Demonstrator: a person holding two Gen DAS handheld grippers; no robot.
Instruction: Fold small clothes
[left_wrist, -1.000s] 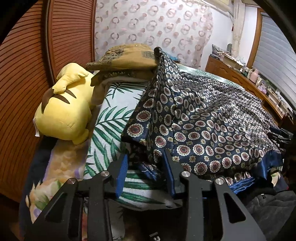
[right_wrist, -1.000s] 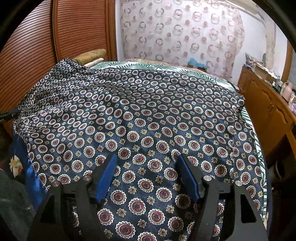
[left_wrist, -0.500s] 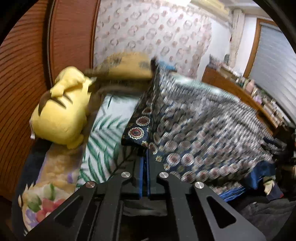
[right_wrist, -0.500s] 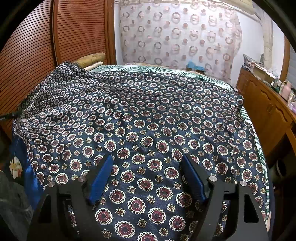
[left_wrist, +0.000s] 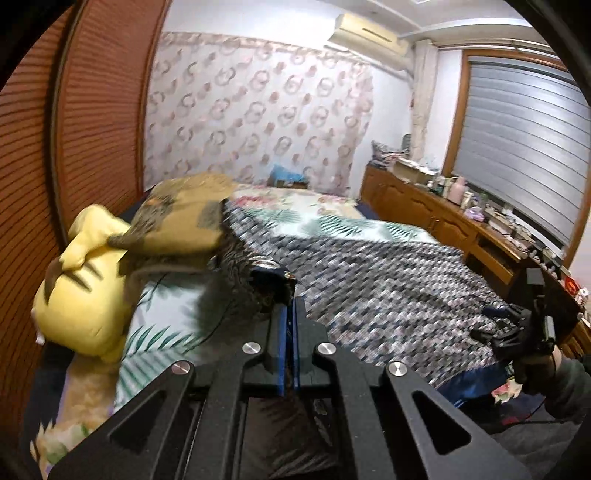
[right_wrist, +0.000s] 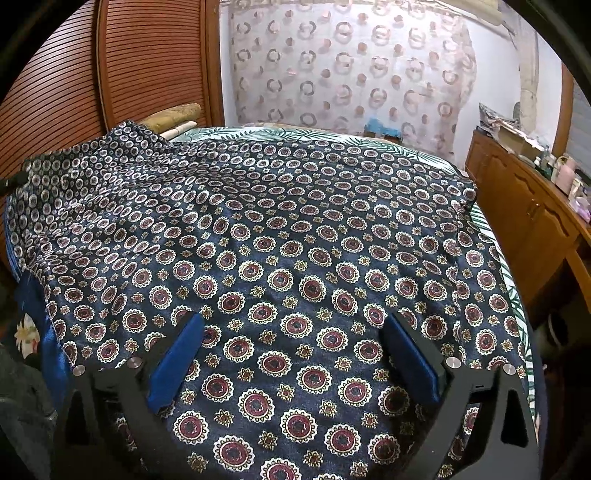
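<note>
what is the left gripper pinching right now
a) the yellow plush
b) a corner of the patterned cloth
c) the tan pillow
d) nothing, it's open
b: the left gripper is shut on a bunched corner of the patterned cloth, lifted off the bed.

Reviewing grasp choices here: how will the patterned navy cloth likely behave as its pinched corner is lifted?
Likely floppy: the patterned cloth drapes from the left gripper and lies in soft ripples on the bed. Probably light, since one corner pinch raises a whole edge. Its sheen hints it could be slippery.
</note>
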